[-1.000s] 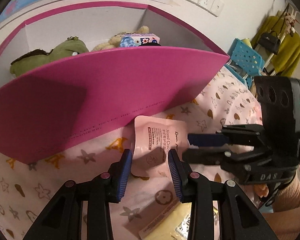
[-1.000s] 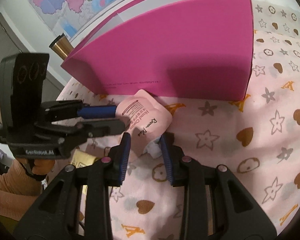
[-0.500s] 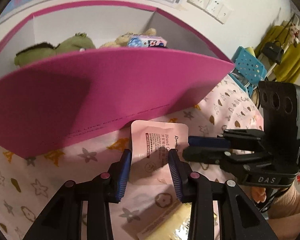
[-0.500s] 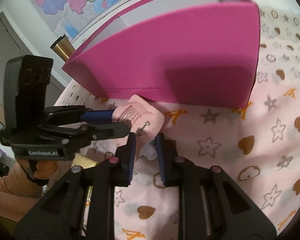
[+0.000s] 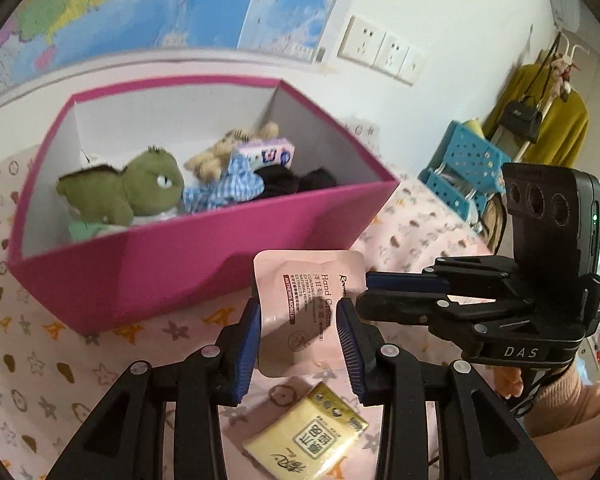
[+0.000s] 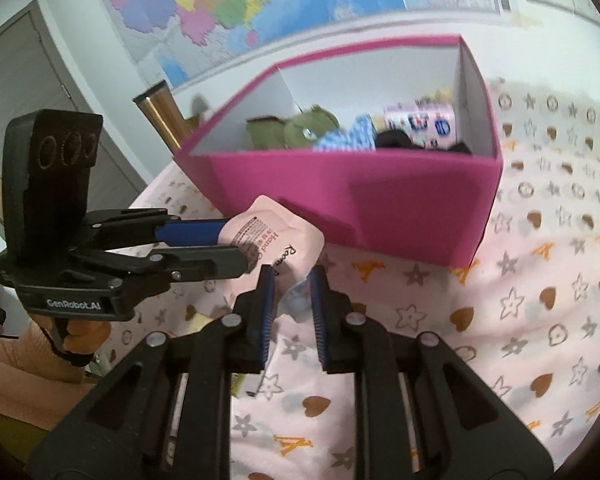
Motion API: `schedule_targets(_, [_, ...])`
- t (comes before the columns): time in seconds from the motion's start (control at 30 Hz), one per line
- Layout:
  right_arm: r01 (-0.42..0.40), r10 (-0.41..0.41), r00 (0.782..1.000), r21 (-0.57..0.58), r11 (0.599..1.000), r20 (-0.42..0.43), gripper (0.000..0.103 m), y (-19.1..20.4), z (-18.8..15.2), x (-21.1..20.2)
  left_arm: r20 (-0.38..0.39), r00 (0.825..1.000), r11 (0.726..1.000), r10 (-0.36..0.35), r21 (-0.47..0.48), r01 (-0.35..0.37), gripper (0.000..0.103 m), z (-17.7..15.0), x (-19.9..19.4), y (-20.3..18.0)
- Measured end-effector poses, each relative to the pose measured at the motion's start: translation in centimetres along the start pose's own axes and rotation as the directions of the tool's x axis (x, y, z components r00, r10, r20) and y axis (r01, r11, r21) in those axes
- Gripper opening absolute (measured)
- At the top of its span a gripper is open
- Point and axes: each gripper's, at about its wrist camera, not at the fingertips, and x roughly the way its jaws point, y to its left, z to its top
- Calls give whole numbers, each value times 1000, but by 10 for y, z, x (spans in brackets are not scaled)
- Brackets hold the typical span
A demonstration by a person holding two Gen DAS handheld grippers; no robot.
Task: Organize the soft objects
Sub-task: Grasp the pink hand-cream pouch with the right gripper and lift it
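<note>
- While both grippers clamp it, the hand cream sachet point(image 5: 306, 304) hangs above the patterned bedspread point(image 5: 40, 360), just short of the pink box point(image 5: 172, 272) near wall.
- L gripper point(image 5: 298, 334) pinches its lower half; R gripper point(image 6: 292, 300) nips the side edge, coming in crosswise.
- Sachet long axis points at the box; opening lies ahead & higher, so next move likely needs up-and-over the rim.
- Yellow packet point(image 5: 306, 440) sits on the bedspread below the sachet.

Pink box point(image 5: 172, 276): near wall hides plush dinosaur's point(image 5: 140, 192) lower body. Yellow packet point(image 5: 306, 436) partly behind left gripper point(image 5: 300, 338). Box contents blurred in right view.
</note>
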Motion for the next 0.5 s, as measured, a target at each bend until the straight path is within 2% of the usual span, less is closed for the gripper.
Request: schedule_targets(0.5, [-2, 4, 999, -48, 999, 52, 21, 16, 10, -19, 64, 997, 999, 34, 20, -35, 37, 3, -26, -13])
